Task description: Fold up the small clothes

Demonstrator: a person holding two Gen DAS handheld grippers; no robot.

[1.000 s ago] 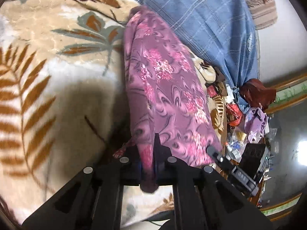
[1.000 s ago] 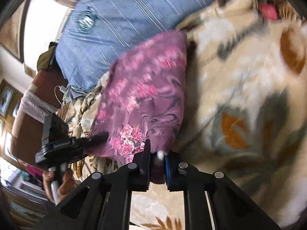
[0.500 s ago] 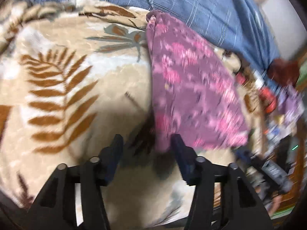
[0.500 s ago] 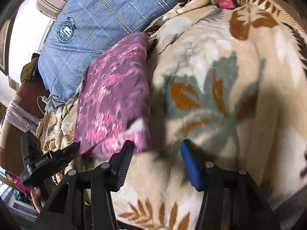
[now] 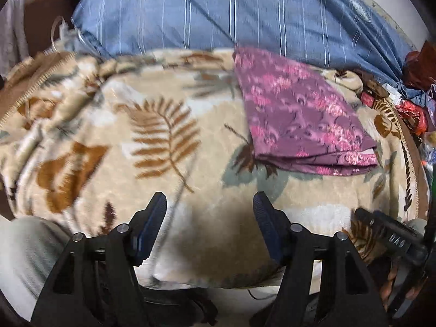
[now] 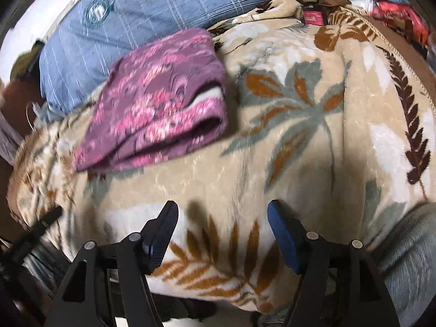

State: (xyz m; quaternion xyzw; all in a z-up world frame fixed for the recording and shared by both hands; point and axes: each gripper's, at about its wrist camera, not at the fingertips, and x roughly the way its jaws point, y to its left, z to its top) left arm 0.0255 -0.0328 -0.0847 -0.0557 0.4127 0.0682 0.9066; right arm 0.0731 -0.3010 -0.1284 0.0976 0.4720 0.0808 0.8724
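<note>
A purple garment with pink flowers [image 5: 302, 117] lies folded in layers on a beige leaf-print blanket [image 5: 163, 141], its far edge against a blue striped pillow [image 5: 245, 16]. My left gripper [image 5: 209, 204] hangs over bare blanket, near of the garment and to its left, jaws opening, nothing between them. In the right wrist view the folded garment [image 6: 163, 103] lies upper left. My right gripper [image 6: 222, 212] is over the blanket [image 6: 299, 136], near of the garment and to its right, jaws opening and empty. The right gripper's body [image 5: 392, 239] shows at the lower right of the left view.
A blue pillow [image 6: 141, 8] with a round crest runs along the back. Red and dark clutter [image 5: 414, 103] is heaped at the blanket's right edge. A person's grey trouser leg [image 6: 408, 259] is at lower right, and light trousers [image 5: 24, 253] at lower left.
Both grippers let go of the purple garment, opened wide and drew back from it. The garment dropped flat and folded onto the blanket. The left view swung leftward.
</note>
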